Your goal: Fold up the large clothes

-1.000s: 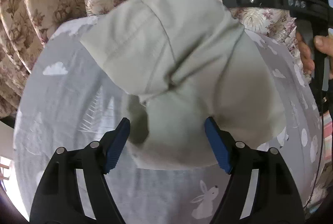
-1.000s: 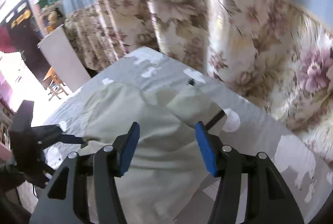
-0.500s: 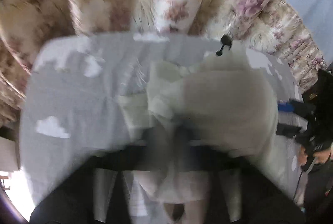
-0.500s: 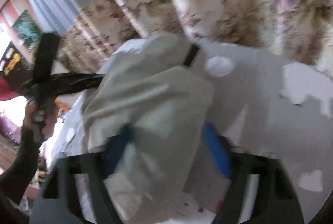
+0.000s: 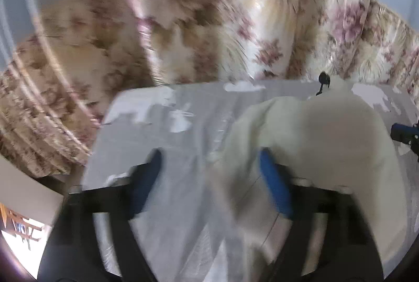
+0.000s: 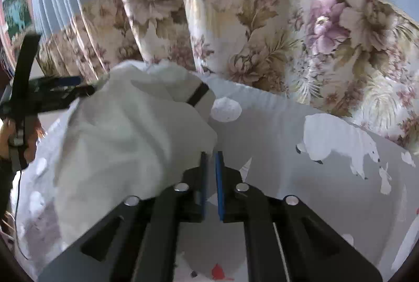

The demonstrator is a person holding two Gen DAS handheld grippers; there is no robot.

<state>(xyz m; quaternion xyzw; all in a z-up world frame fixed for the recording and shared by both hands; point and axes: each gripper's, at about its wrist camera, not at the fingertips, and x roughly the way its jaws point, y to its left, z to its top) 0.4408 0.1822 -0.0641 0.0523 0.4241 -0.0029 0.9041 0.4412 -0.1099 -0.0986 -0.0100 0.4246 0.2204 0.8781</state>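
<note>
Left gripper (image 5: 209, 182) jaws were opening, wide apart, nothing pinched; pale folded garment (image 5: 314, 140) lay bunched just ahead and to its right, draping past the right finger. Right gripper (image 6: 211, 177) jaws were closing, a narrow gap left, no cloth between them; the garment (image 6: 131, 140) sat just left of its tips on the grey printed bed sheet (image 6: 301, 164). Floral curtain (image 6: 262, 41) behind.

Your left wrist camera looks down along its tool, close over the grey animal-print sheet (image 5: 183, 140), facing the flowered curtain (image 5: 235, 28). Your right wrist camera does the same from the other side. Both share the pale bundled cloth garment (image 5: 327, 140) (image 6: 125, 130).
</note>
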